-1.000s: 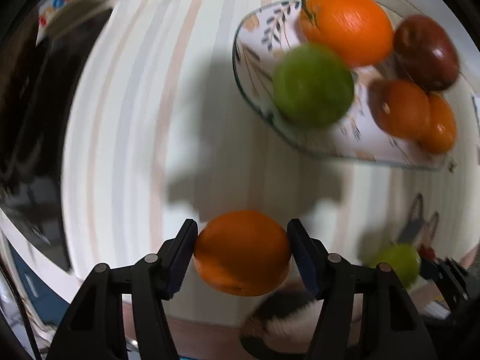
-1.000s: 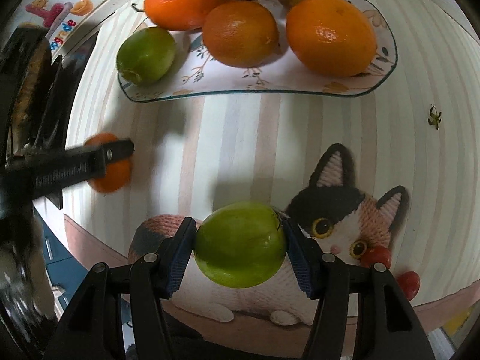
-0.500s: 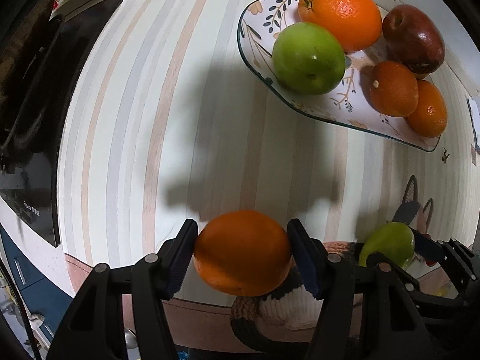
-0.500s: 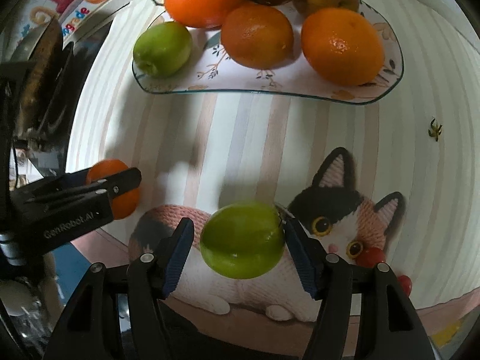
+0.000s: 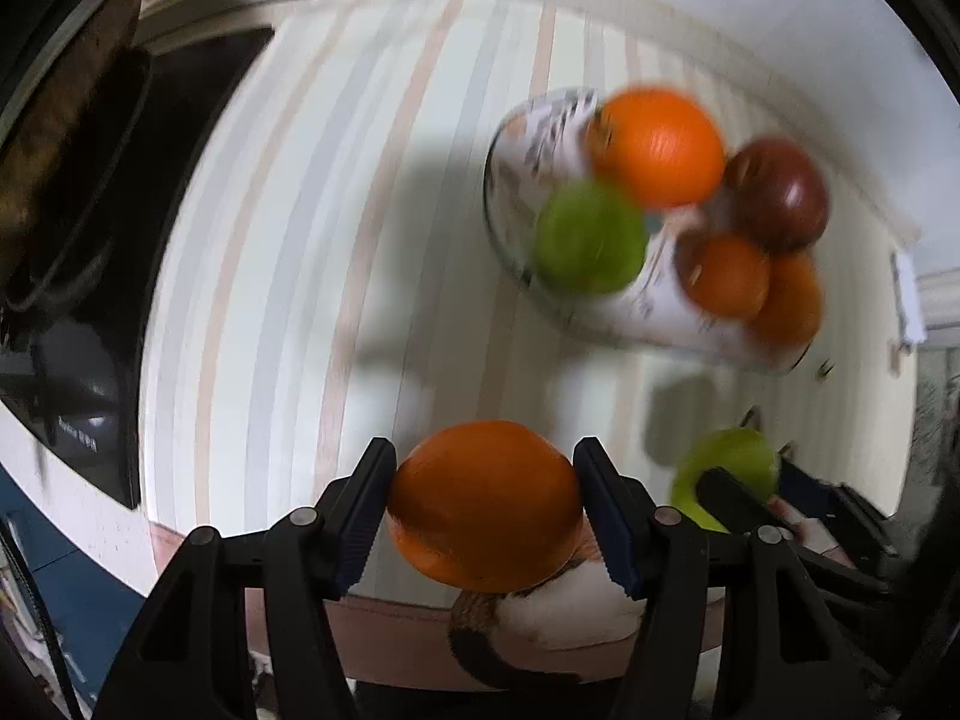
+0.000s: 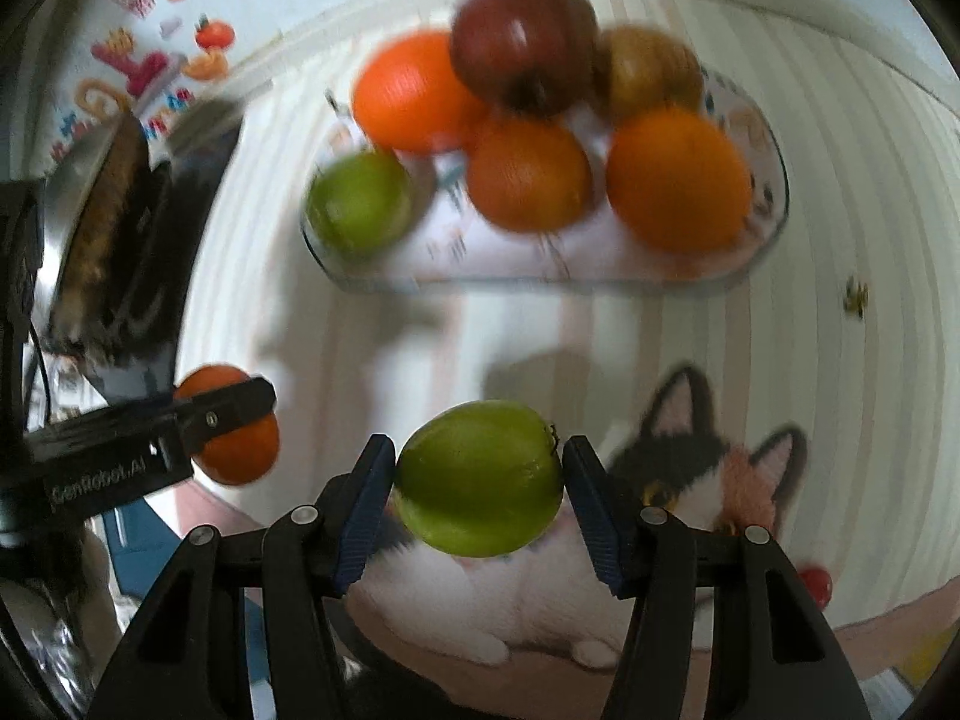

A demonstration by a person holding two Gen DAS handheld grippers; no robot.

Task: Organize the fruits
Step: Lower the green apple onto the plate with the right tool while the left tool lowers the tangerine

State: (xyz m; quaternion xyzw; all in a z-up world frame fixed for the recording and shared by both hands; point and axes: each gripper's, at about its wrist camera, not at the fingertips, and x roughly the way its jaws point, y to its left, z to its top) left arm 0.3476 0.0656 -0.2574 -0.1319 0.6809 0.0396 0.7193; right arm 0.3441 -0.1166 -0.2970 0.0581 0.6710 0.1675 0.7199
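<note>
Orange (image 5: 486, 507) and green fruit (image 6: 479, 478) now nearer plate (image 6: 600, 273)

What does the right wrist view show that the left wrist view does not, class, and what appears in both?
Only the right wrist view shows the yellowish apple at the back of the plate and the whole cat picture. Only the left wrist view shows the left gripper head-on, its jaws shut on the orange. Both show the plate of fruit and the green apple in the right gripper.

Cat-print striped tablecloth (image 6: 690, 438), black appliance (image 5: 90, 276)
</note>
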